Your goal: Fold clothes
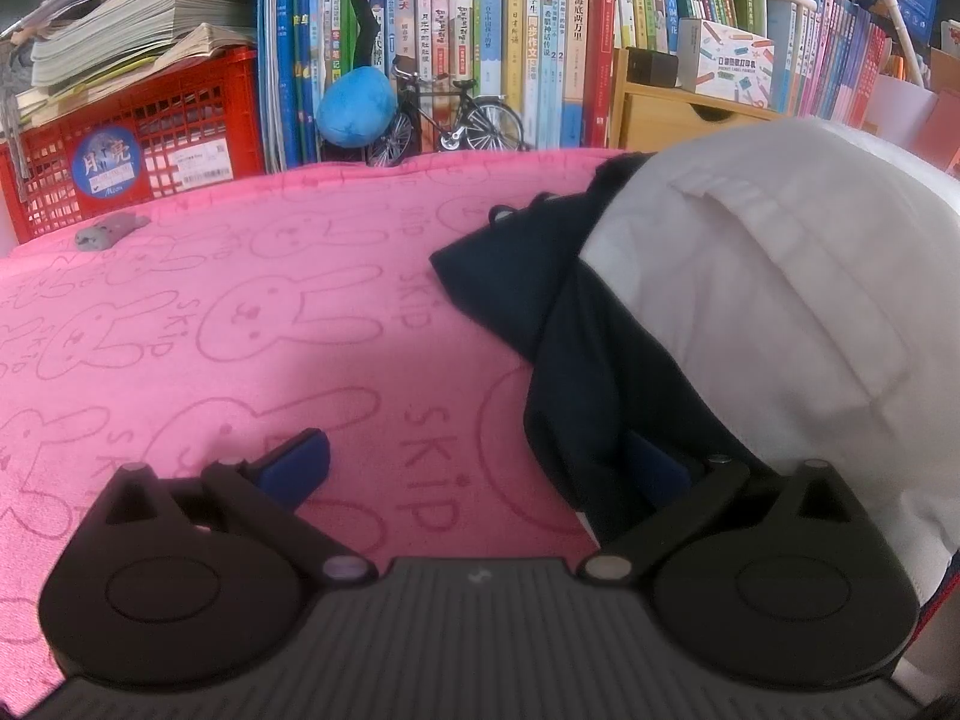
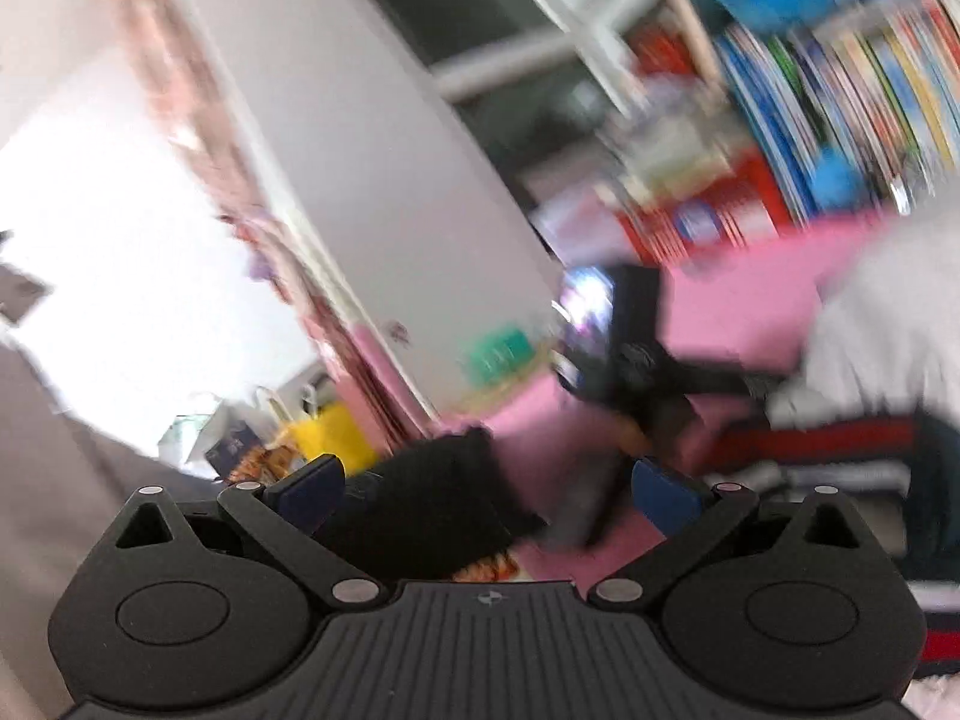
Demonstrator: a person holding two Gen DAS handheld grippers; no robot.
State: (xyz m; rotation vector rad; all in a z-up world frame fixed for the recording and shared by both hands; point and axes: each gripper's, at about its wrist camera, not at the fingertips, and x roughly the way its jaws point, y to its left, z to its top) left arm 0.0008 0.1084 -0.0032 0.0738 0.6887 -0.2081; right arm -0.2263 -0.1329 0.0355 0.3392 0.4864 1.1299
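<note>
The shirt (image 1: pixel 780 324), white with a navy part, lies heaped on the right of the pink towel (image 1: pixel 240 324) covering the bench. The left claw (image 1: pixel 474 468) is spread, its right finger under the navy cloth. Behind stand books (image 1: pixel 480 48), a red crate (image 1: pixel 150 144) and a toy bicycle (image 1: pixel 444 114). The blurred right view alone shows a bright window (image 2: pixel 120 270); the right claw (image 2: pixel 486 489) is spread too.

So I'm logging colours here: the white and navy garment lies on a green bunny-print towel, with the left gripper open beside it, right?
Not quite: the towel is pink, not green, as the left wrist view shows. The white and navy garment does lie on it, with the left gripper open beside it.
</note>
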